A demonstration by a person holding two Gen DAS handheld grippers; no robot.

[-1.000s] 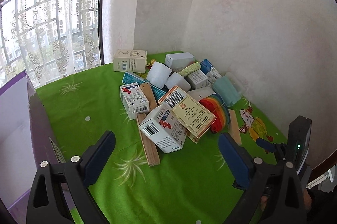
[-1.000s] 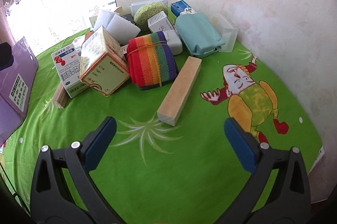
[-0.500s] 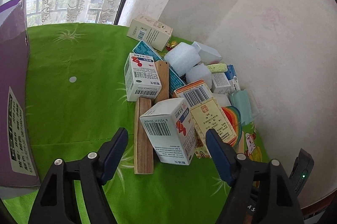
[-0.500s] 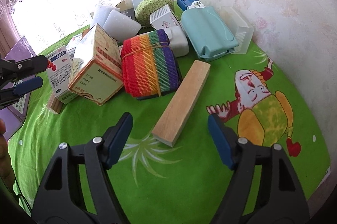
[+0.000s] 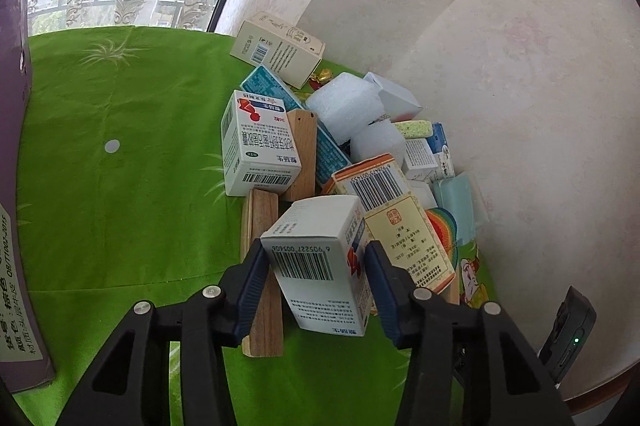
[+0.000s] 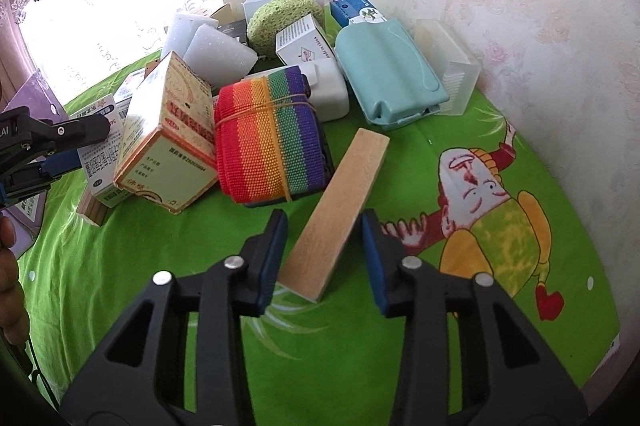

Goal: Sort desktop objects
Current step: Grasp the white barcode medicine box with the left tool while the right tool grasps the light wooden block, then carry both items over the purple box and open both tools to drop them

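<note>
A pile of boxes, foam and wooden blocks lies on the green cloth by the wall. My left gripper [image 5: 316, 262] has its pads on both sides of a white medicine box [image 5: 320, 258] with a barcode; the pads touch or nearly touch its sides. That gripper also shows in the right wrist view [image 6: 80, 141], beside the same box [image 6: 100, 153]. My right gripper [image 6: 324, 238] is half open and straddles the near end of a light wooden block [image 6: 340, 209] with gaps on both sides.
An orange-and-cream box [image 6: 168, 141], a rainbow woven roll [image 6: 268, 137], a teal case [image 6: 388, 69], foam blocks [image 5: 344, 105], more boxes and wooden blocks [image 5: 262, 274] crowd the pile. A purple box [image 5: 16, 185] stands at the left. A clown print [image 6: 492, 201] marks the cloth.
Both grippers moved forward and narrowed. The left one came around the white medicine box; the right one came around the end of the light wooden block.
</note>
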